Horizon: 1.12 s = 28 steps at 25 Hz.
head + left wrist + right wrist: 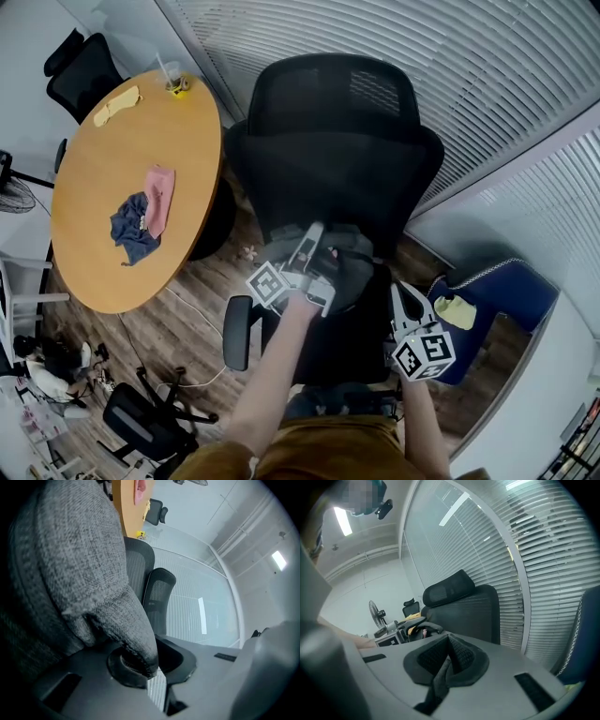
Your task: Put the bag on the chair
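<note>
Grey bag [352,267] sits on the seat of the black chair [333,141], mid-frame in head view. Left gripper [314,239] at the bag's 9 o'clock, jaws clamped on a fold of grey fabric. Right gripper [398,300] at its 4 o'clock, jaws pinched together on a dark strap [438,681]. Round wooden surface [122,141] at the chair's 9 o'clock.
</note>
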Available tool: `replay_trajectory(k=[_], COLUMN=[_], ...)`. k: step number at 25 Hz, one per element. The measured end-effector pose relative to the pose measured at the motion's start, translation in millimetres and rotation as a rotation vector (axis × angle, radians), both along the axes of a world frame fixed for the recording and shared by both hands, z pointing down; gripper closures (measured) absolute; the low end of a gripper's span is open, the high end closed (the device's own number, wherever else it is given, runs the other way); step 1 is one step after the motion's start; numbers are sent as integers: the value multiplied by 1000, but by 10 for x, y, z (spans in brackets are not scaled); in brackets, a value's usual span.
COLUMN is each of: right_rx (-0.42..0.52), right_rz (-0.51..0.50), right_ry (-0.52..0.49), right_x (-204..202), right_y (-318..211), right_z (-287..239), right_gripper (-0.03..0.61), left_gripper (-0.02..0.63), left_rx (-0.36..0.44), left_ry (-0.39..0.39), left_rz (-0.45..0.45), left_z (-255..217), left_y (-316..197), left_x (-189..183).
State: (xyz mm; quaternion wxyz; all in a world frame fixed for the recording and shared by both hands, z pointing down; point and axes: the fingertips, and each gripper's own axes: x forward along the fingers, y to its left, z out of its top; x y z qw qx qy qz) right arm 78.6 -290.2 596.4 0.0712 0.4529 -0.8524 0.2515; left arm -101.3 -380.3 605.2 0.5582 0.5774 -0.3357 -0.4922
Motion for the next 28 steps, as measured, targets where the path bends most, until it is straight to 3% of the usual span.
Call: replay_trajectory(k=[7,11,15,20,27,28], right_rx=[-9,-14,-6,5,61,68], right_rz=[-16,-14,-19,-9,-1,0], right_ry=[0,5,9,10,-1,0], right_x=[-52,-20,-48,-20,-40,-37], right_y=[54,72,107,148,220,240], right_z=[-6,3,-66,-103,-272,-301], right_gripper=[566,566,566,566,566,566], left_gripper=[514,498,481,485,554,565], left_rx=[-68,-82,-87,-109,-124,-127], left_ry=[-123,-142,-221,-214,-301,-342], left_rz=[34,50,103,69,46,40], left_z=[72,71,4,41,-16,-23], left_y=[11,145,416,653,958,993], left_x=[10,27,72,-63,-236,-274])
